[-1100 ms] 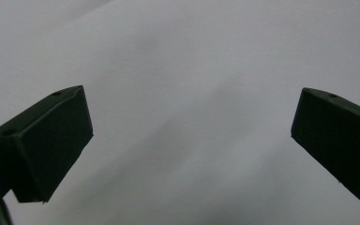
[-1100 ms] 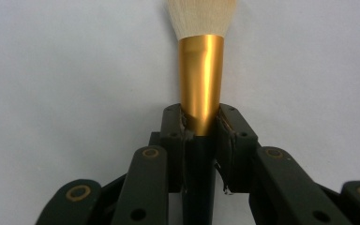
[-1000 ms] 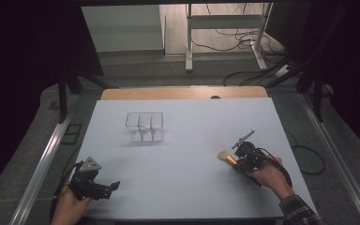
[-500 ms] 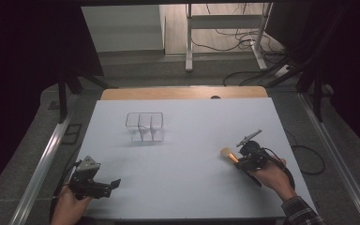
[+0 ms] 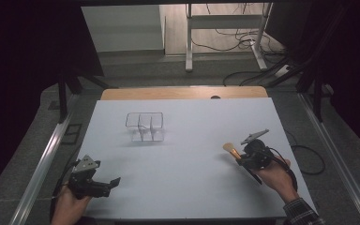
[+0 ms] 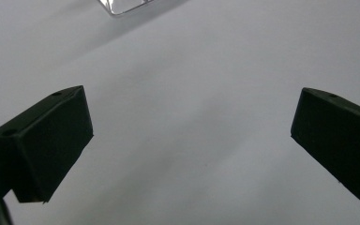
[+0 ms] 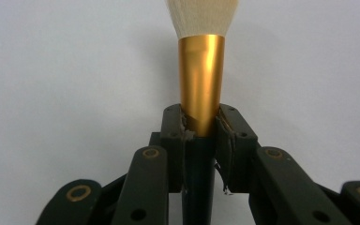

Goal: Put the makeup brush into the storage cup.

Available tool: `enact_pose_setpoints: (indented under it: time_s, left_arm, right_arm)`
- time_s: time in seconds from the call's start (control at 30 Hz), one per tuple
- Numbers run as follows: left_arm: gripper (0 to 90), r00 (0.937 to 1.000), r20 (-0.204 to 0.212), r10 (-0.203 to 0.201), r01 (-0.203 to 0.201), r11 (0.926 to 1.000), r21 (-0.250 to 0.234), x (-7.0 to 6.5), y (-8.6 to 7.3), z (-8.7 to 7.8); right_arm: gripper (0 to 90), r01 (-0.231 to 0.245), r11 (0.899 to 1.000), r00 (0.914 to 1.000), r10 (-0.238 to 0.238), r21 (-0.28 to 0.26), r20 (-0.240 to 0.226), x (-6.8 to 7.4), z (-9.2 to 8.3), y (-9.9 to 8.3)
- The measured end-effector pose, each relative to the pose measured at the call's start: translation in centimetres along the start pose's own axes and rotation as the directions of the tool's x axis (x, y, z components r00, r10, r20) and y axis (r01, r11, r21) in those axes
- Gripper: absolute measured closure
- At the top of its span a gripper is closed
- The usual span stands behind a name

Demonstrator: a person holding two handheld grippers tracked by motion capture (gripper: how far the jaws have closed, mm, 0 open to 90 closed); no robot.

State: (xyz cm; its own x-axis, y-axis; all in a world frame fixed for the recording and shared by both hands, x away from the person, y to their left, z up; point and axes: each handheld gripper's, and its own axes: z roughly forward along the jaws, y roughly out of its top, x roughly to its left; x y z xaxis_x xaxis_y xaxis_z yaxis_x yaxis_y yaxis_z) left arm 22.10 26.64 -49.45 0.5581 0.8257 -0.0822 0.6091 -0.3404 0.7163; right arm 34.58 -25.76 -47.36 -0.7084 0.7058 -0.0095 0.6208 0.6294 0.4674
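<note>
Since the earlier frames our right claw (image 5: 236,155) has drifted a little toward the near right of the tabletop (image 5: 183,159), carrying the brush (image 5: 231,150) with it, while our left claw (image 5: 104,183) has kept its place at the near left corner. The pick-up looks done: in the right gripper view the jaws are pinched on the brush (image 7: 200,89) where its gold ferrule meets the dark handle, the pale bristles pointing away from us, and in the high view the brush is lifted just clear of the white surface at the right side. Our left claw (image 6: 187,140) stands spread wide with nothing between its jaws, hovering over bare tabletop. The clear divided organizer (image 5: 145,126) sits toward the far middle, well apart from both claws, and we cannot make out anything in its compartments. We judge that what remains is most of the work: carrying the brush leftward and farther away to the organizer, lowering it into a compartment, and releasing it there.
</note>
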Motion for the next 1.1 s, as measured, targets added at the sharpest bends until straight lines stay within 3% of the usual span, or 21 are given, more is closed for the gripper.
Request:
enact_pose_setpoints:
  time_s: [0.2, 0.7, 0.97, 1.1]
  left_arm:
    - [0.1, 0.9996, 0.004, 0.027, -0.027, 0.9996, 0.006, -0.2, 0.0, 0.1]
    - [0.2, 0.9997, 0.006, 0.022, -0.022, 0.9996, 0.015, -0.2, 0.1, 0.2]
    - [0.0, 0.9995, 0.030, -0.002, 0.002, 1.0000, 0.001, -0.3, 0.1, 0.2]
    - [0.0, 0.9995, 0.031, 0.007, -0.007, 1.0000, -0.004, -0.4, 0.2, 0.2]
  right_arm:
    - [73.6, 0.003, 1.000, 1.0000, -0.002, -0.029, 0.007, 0.2, -0.6, -0.1]
    - [73.5, 0.007, 0.995, 0.9995, -0.004, -0.100, 0.031, 0.4, -1.5, -0.2]
    - [73.5, 0.007, 0.991, 0.9996, -0.003, -0.132, 0.027, 0.6, -1.9, -0.1]
    - [73.5, 0.008, 0.988, 0.9999, -0.006, -0.156, 0.015, 0.9, -2.1, 0.0]
